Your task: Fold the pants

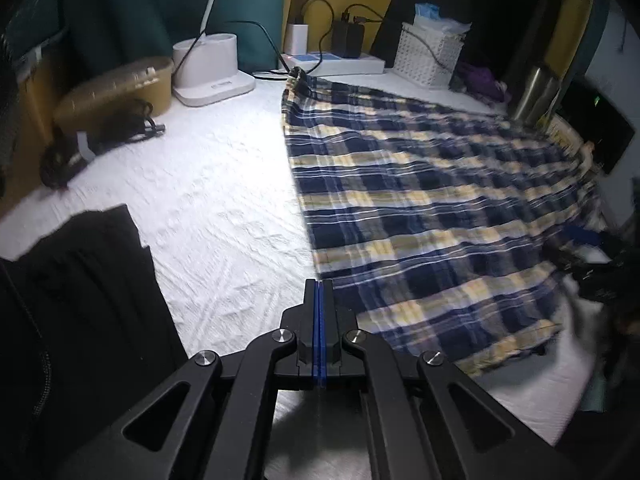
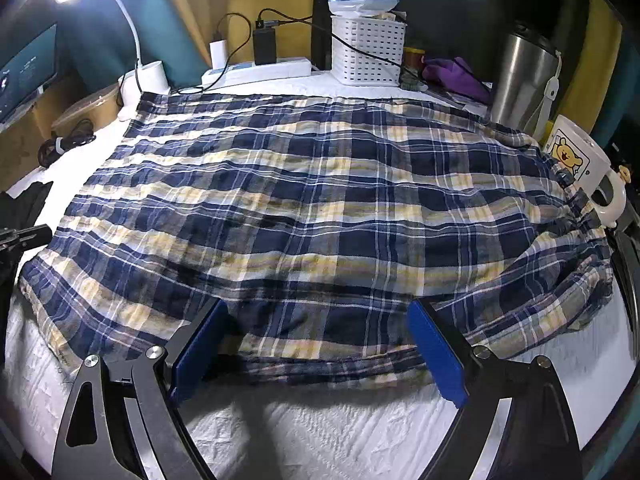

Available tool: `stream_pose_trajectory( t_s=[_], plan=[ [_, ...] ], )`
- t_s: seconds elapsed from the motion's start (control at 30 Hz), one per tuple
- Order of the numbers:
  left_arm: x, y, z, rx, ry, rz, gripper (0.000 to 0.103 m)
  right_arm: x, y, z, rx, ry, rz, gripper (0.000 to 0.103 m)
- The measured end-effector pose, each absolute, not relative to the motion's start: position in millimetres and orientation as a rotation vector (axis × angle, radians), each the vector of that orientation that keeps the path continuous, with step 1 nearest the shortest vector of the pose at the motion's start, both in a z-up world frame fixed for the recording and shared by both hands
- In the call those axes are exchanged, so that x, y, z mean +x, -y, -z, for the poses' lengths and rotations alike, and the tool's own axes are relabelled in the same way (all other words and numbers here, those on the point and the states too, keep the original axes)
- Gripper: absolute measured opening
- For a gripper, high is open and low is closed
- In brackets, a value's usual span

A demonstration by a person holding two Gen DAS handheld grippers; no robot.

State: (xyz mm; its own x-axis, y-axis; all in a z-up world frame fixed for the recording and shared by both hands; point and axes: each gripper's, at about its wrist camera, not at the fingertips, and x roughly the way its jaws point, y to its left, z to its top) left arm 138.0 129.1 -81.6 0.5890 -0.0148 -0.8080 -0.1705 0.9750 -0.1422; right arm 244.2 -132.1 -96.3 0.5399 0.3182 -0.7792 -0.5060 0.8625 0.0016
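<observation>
Plaid pants (image 2: 312,216) lie spread across the white-covered desk (image 2: 328,432). The left gripper (image 1: 319,292) has its jaws closed on nothing at the pants' lower-left edge. The right gripper (image 2: 316,344) has its jaws wide apart over the near hem.

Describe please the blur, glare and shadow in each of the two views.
Left wrist view: the plaid pants smear toward the right edge, and the white cover glares. Right wrist view: sharp, with lamp glare in the top-left corner; the open right tongs cast shadow on the cover below them.

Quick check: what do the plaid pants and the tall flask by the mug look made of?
Plaid pants: thin woven fabric, probably cotton, matte; it shows fine crinkles and soft folds. Flask: brushed metal, likely stainless steel, with streaky silver reflections. Mug: glossy white, likely ceramic.
</observation>
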Motion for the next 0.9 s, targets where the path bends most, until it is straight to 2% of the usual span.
stream_pose_trajectory(
  t_s=[0.17,0.23,0.27,0.3,0.37,0.67,0.7,0.8,0.9],
  plan=[
    [139.8,-126.5,83.4,-0.259,-0.953,-0.102,0.000,239.1,132.6,94.7,-0.231,-0.865,-0.500,0.092],
    [139.5,-122.8,84.8,-0.259,-0.957,-0.096,0.003,237.7,133.7,93.8,-0.231,-0.863,-0.502,0.092],
    [138.8,-120.3,84.7,-0.260,-0.956,-0.089,0.014,236.9,134.9,93.3,-0.230,-0.861,-0.502,0.092],
    [138.4,-118.4,84.8,-0.266,-0.957,-0.078,0.032,236.4,136.3,92.8,-0.229,-0.859,-0.502,0.092],
    [137.2,-114.8,84.6,-0.279,-0.953,-0.065,0.049,235.2,139.8,92.3,-0.224,-0.858,-0.499,0.092],
    [134.8,-97.0,85.5,-0.211,-0.963,-0.045,0.047,232.1,153.4,91.0,-0.198,-0.849,-0.497,0.092],
    [133.8,-93.0,86.6,-0.181,-0.958,-0.044,0.032,232.2,154.5,91.0,-0.195,-0.848,-0.496,0.092],
    [131.1,-85.9,88.1,-0.103,-0.947,-0.076,0.009,232.4,156.6,91.6,-0.188,-0.847,-0.499,0.092],
    [130.6,-92.2,87.4,-0.127,-0.948,-0.090,0.006,232.4,158.4,91.2,-0.183,-0.844,-0.504,0.092]
  ],
)
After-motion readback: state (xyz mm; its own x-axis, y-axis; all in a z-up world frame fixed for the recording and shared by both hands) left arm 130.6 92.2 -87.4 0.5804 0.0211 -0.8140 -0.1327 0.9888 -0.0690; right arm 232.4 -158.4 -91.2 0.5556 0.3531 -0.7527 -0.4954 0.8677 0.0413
